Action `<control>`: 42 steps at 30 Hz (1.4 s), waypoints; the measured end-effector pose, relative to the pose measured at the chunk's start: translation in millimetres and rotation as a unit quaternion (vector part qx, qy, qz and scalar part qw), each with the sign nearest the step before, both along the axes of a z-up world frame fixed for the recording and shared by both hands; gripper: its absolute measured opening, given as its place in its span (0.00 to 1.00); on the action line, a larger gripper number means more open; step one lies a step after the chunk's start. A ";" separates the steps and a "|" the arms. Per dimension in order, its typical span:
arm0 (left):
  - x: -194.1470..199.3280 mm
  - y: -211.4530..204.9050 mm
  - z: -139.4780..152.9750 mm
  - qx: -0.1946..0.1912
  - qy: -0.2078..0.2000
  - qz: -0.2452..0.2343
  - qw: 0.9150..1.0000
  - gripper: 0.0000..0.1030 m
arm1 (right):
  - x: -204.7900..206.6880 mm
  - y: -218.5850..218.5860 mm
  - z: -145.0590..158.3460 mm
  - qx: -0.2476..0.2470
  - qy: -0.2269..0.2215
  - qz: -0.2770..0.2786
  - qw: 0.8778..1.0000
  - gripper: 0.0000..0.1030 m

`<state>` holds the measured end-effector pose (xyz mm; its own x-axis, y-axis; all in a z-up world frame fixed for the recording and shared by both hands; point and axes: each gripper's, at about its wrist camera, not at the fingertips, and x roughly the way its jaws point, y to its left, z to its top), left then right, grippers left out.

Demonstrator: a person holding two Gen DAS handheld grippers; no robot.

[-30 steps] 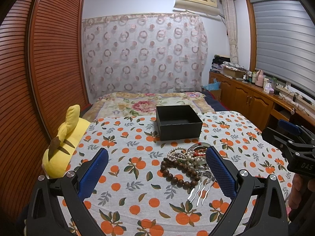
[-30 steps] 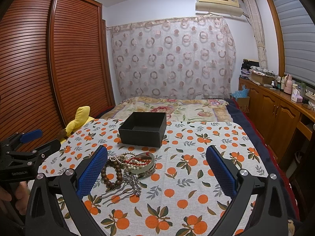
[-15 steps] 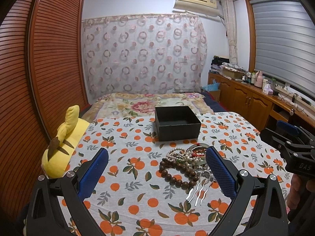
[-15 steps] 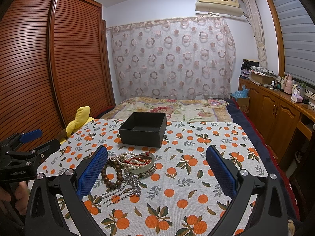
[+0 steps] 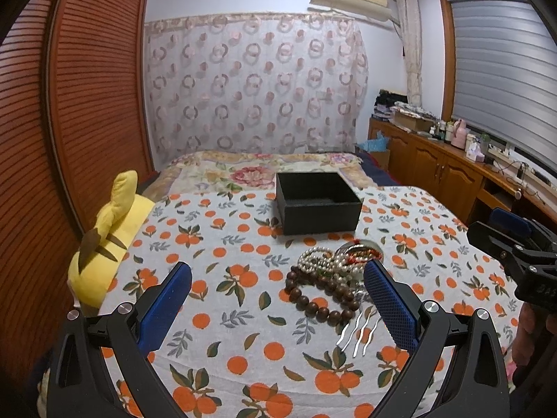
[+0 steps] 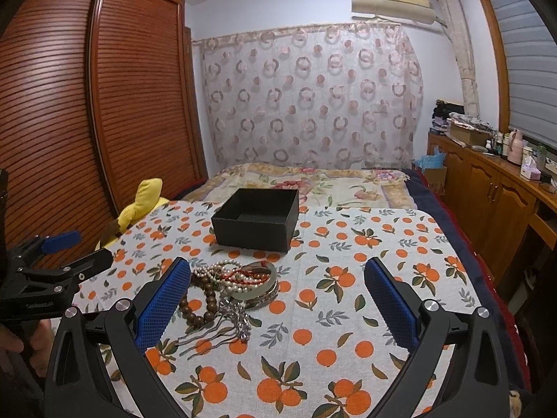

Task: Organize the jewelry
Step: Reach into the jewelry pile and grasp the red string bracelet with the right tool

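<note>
A pile of jewelry [image 5: 334, 278] is seen on the orange-print cloth [image 5: 226, 264], with wooden beads, pearls and a silver hair comb [image 5: 358, 331] in it. At 12 o'clock from the pile, close by, an open black box [image 5: 316, 202] is set. The left gripper [image 5: 278, 299] and right gripper [image 6: 278, 296] are held wide open above the cloth, with nothing held.
</note>
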<state>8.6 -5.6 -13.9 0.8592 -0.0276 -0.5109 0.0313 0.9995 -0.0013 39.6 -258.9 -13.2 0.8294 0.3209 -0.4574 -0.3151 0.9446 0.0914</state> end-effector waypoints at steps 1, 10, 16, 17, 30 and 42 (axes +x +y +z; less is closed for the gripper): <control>2.4 0.9 -3.1 -0.001 0.005 -0.002 1.000 0.93 | 2.0 1.0 -2.1 -0.002 0.003 0.001 1.000 0.98; 17.0 16.9 -30.1 -0.010 0.042 -0.015 0.999 0.93 | 25.8 15.9 -29.1 -0.018 0.044 0.055 0.997 0.77; 24.0 20.5 -45.5 -0.010 0.061 -0.022 0.998 0.93 | 48.8 33.7 -50.9 -0.049 0.082 0.098 0.991 0.59; 24.8 20.5 -47.0 -0.010 0.064 -0.023 0.998 0.93 | 51.0 36.0 -53.0 -0.053 0.086 0.105 0.989 0.58; 30.4 23.7 -60.9 -0.013 0.090 -0.034 0.995 0.93 | 92.4 86.3 -72.9 -0.153 0.106 0.176 0.967 0.44; 33.1 22.9 -67.2 -0.019 0.100 -0.040 0.994 0.93 | 96.7 82.8 -68.4 -0.149 0.109 0.196 0.963 0.04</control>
<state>41.6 17.3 -81.1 0.7342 -0.1148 -0.6692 0.1061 0.9929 -0.0539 136.3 -176.1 -81.7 0.5449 0.4183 -0.7267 -0.6573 0.7512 -0.0605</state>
